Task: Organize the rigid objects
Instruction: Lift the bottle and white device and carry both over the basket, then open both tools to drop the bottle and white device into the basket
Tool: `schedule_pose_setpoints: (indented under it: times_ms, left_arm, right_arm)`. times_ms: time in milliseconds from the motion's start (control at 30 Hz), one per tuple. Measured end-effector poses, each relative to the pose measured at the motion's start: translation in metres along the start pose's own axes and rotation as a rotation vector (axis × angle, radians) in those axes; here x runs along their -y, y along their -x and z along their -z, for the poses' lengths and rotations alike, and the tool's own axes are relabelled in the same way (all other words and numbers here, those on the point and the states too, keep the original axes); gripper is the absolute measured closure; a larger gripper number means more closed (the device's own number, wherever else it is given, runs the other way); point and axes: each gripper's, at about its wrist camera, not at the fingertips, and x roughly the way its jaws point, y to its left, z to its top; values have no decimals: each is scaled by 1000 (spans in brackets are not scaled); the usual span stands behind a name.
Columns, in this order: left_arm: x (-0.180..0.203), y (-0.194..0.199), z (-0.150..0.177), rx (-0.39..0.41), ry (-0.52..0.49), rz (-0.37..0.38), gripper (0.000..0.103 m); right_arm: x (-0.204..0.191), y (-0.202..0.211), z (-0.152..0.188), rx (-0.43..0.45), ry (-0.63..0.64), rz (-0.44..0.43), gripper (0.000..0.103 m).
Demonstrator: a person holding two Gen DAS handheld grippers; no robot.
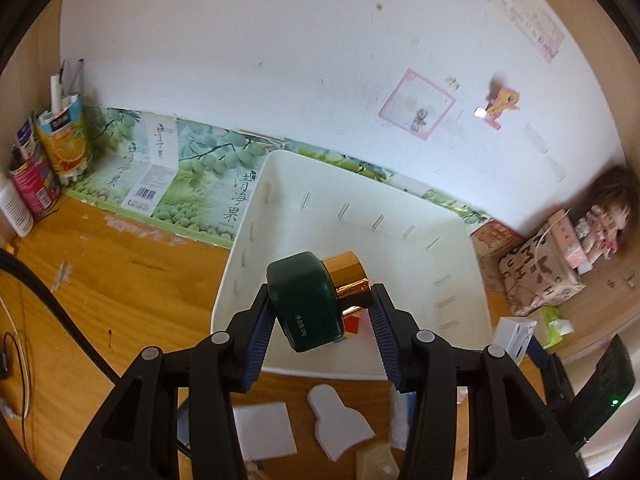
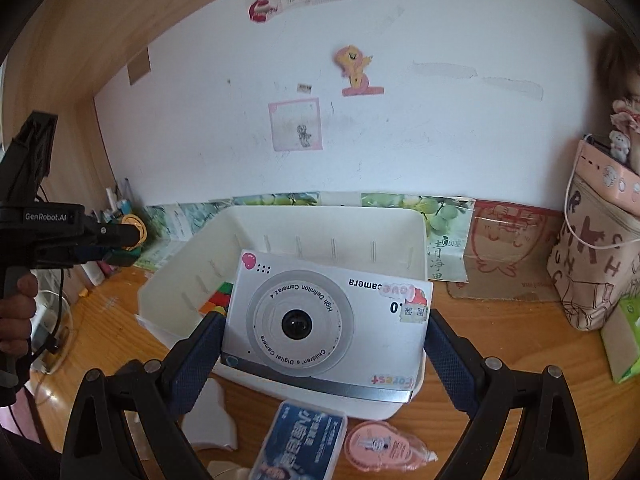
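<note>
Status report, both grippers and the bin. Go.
Left gripper shut on green bottle, over white bin. Right gripper shut on toy camera, above bin's near edge. Nothing blocking the drop.

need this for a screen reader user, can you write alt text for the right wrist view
The right gripper clamps a white children's digital camera box upside down above the near edge of a white plastic bin on a wooden desk. At far left, the left gripper holds a dark green bottle with a gold cap.
</note>
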Motion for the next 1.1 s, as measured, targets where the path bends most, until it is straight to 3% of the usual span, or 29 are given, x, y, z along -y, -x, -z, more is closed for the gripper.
schedule_pose_setpoints:
  times_ms: [300, 633, 800, 833, 933, 1100]
  left_arm:
    - [0, -37, 3, -49, -14, -22, 52]
    - [4, -49, 6, -91, -28, -63, 52]
    - [3, -51, 6, -112, -24, -81, 51]
    - [3, -50, 6, -105, -21, -81, 50]
    - [5, -40, 3, -68, -17, -73, 32]
    - [8, -21, -1, -3, -13, -69, 30]
  right_arm:
    - [6, -26, 5, -32, 1, 0, 6]
    - [11, -39, 9, -86, -15, -7, 6]
    - [6, -33, 7, -57, 9, -10, 6]
    - [5, -33, 7, -61, 16, -6, 6]
    - [5, -31, 5, -55, 13, -5, 6]
    - [4, -21, 2, -31, 14, -3, 6]
